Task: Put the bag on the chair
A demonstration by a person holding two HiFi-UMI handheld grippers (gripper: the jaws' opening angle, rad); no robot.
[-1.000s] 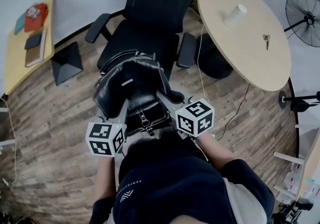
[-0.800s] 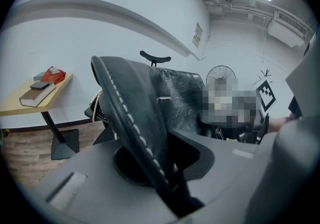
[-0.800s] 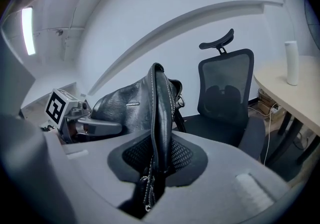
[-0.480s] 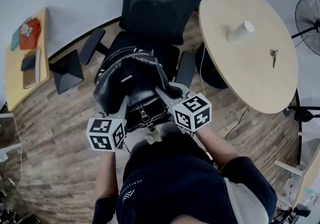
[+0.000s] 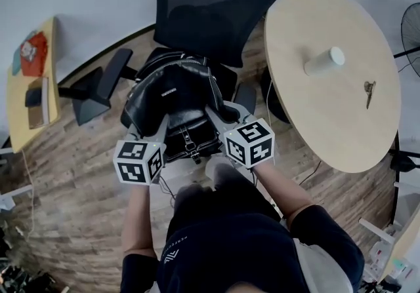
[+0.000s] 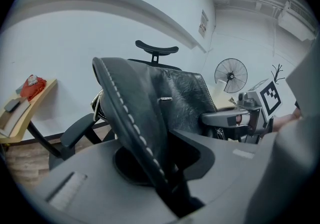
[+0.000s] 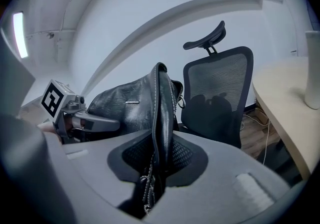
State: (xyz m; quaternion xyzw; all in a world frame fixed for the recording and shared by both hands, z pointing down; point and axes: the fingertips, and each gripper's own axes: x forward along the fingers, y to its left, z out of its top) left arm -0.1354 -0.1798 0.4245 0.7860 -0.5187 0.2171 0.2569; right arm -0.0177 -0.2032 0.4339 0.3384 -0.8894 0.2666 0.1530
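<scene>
Head view: bag [image 5: 176, 96] at chair [image 5: 213, 13]

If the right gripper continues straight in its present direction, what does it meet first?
The right gripper clamps the bag; beyond it, probably the chair's mesh backrest, though depth is unclear.

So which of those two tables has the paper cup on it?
The round table at right, next to the chair: the cup stands there with some keys. The narrow table at left holds books and something red.

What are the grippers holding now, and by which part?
The black leather bag: the left gripper clamps its stitched left edge, the right gripper its right edge.
</scene>
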